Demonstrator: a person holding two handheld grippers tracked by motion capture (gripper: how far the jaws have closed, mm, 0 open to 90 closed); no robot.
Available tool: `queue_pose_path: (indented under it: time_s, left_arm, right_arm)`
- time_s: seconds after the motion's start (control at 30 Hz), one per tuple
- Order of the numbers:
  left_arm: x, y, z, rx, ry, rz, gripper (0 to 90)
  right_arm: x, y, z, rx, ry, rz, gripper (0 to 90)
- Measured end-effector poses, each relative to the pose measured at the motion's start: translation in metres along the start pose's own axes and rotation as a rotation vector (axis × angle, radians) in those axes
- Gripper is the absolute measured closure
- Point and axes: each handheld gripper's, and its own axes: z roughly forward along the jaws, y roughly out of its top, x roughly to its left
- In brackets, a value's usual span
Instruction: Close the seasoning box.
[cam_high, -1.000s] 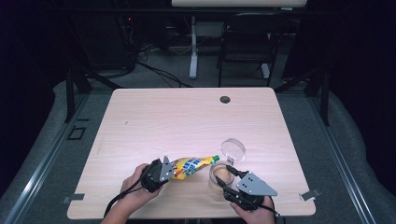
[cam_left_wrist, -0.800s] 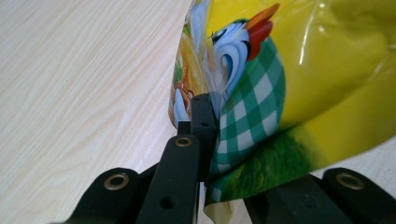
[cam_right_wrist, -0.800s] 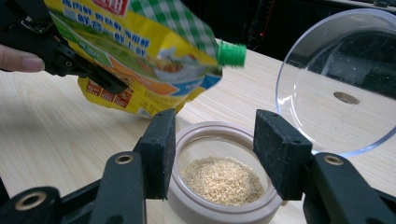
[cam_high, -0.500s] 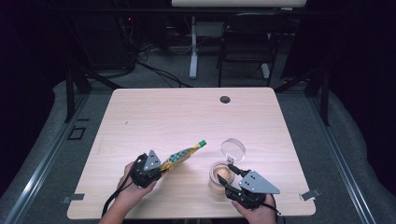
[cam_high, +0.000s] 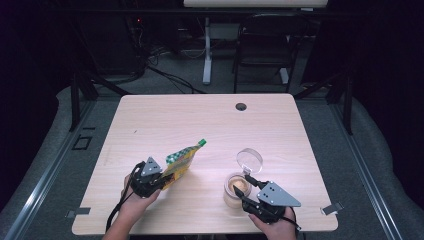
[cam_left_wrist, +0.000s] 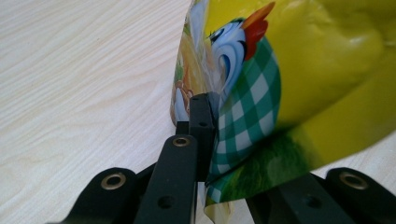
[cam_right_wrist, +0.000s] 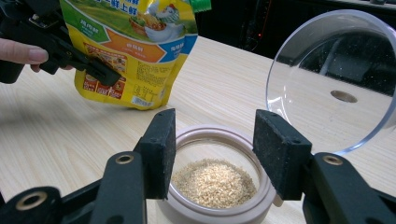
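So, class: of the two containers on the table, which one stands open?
The round jar with pale granules, between the right claw's jaws, with its clear lid tipped back. The yellow pouch keeps its green cap on.

Each hand carries a black tool: the left tool and right tool have flat black jaws with brass-ringed pivot holes, a grey three-cornered plate on top, and a trailing black cable; forearms bare

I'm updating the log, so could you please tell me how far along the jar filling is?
Done: the jar holds granules, its clear lid hinged open. In hand: the left gripper clamps the yellow pouch, spout up, clear of the jar; the right gripper has its jaws around the rim. Probably left: closing the lid and setting the pouch down.
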Motion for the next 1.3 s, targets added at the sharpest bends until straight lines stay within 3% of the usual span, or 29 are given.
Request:
queue_pose_path:
  time_s: [0.2,0.37,0.5,0.73,0.97,1.3]
  left_arm:
    - [0.007,-0.006,0.0,-0.019,0.003,-0.053,82.1]
    - [0.012,-0.01,-0.001,-0.017,-0.019,-0.087,78.4]
    - [0.014,-0.013,0.0,-0.026,-0.025,-0.105,73.4]
    - [0.019,-0.018,-0.002,-0.027,-0.049,-0.128,72.2]
    - [0.025,-0.024,-0.006,-0.065,-0.069,-0.185,64.5]
    - [0.025,-0.028,-0.011,-0.078,-0.06,-0.186,55.5]
  right_arm:
    - [0.0,0.0,0.0,0.0,0.001,0.0,49.0]
    - [0.0,0.0,0.001,0.001,0.003,0.001,48.9]
    - [0.0,0.0,0.001,0.004,0.004,-0.001,49.0]
    - [-0.001,0.0,0.002,-0.002,0.003,0.003,49.0]
    - [-0.001,0.001,0.003,-0.008,0.012,0.004,48.9]
    - [-0.002,0.003,0.004,-0.006,0.021,0.003,48.8]
